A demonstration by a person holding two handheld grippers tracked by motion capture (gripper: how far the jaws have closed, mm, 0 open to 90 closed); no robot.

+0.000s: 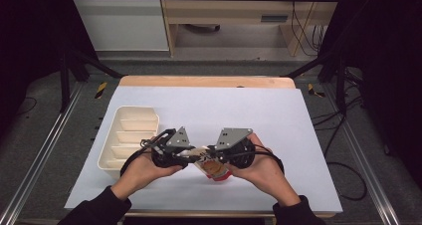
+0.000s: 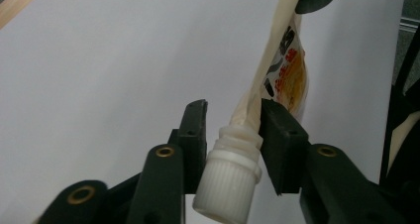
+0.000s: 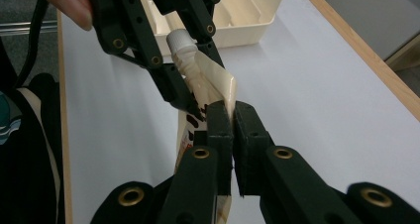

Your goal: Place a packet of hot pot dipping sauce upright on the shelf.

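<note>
A white sheet covers the bench [image 1: 298, 115]. A cream divided tray [image 1: 130, 116] sits toward its left edge. Near the front edge, at the middle, the person holds a spouted pouch [image 1: 215, 168] between both tools. The left gripper [image 2: 233, 130] pinches the ribbed neck just above the white cap [image 2: 228, 187]; the right gripper [image 3: 233, 116] is pressed together on the pouch's top edge.

tray [image 1: 130, 135] left on table [image 1: 278, 115] | pouch [image 1: 213, 168] right of tray, near front
</note>
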